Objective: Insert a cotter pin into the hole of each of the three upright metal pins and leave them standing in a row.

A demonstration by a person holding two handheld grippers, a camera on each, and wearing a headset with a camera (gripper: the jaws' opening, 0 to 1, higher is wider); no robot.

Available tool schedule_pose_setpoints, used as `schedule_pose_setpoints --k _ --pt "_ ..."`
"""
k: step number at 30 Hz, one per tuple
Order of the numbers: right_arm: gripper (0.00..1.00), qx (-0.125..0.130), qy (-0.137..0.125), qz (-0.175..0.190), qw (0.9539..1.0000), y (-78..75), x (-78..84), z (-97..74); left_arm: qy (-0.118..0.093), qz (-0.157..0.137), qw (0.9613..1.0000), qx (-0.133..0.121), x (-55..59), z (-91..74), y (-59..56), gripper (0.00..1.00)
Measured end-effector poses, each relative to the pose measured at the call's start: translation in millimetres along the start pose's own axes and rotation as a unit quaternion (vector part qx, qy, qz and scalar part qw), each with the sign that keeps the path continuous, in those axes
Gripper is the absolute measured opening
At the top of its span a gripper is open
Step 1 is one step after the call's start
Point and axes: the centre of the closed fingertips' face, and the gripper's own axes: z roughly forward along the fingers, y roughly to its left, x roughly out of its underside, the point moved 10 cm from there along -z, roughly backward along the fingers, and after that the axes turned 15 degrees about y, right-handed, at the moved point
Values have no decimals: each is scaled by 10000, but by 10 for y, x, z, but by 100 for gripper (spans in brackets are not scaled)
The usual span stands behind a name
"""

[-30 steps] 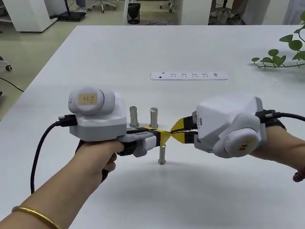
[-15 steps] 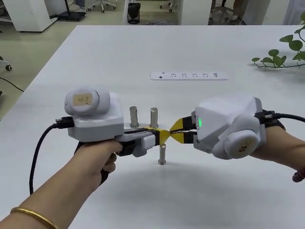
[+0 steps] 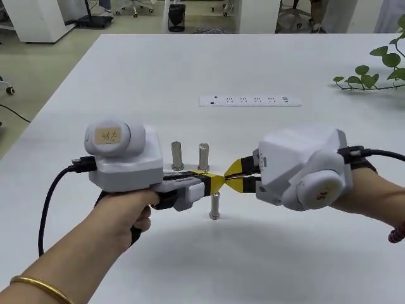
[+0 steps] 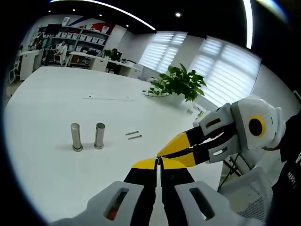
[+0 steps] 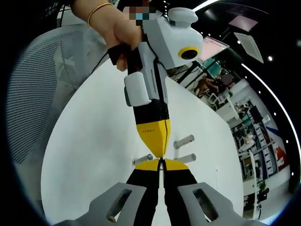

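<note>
Three short metal pins stand upright on the white table (image 3: 126, 76). Two are side by side, the left pin (image 3: 177, 155) and the right pin (image 3: 204, 156); they also stand together in the left gripper view (image 4: 75, 136) (image 4: 99, 135). The third pin (image 3: 215, 206) stands nearer me, just below the gripper tips. My left gripper (image 3: 217, 182) and right gripper (image 3: 231, 178) point at each other, yellow tips touching above it. Both look shut (image 4: 159, 162) (image 5: 161, 163). Anything pinched between them is too small to tell. Two cotter pins (image 4: 133, 135) lie flat beyond the pair.
A white power strip (image 3: 250, 101) lies across the table's middle, behind the pins. A leafy plant (image 3: 376, 69) trails in at the far right edge. Bare tabletop stretches in front of the grippers and to the left.
Almost nothing has changed. The left gripper's body has drifted slightly left and down, and both pairs of tips stay together over the near pin.
</note>
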Motion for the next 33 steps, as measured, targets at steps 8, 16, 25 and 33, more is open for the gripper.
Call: schedule_pose_setpoints --k 8,16,25,33 --pt "0 -468 -229 827 9952 3 82 21 58 635 9979 -70 31 -28 8 0" --pt "2 -1127 -606 1764 9760 6 163 13 211 1404 9896 -244 128 -86 24 0" --pt "3 -1972 -1000 2544 9415 96 229 56 250 2098 9774 26 207 -134 -11 0" --pt "5 -2498 -1265 2645 9228 194 196 3 323 2309 9715 417 247 -168 -92 0"
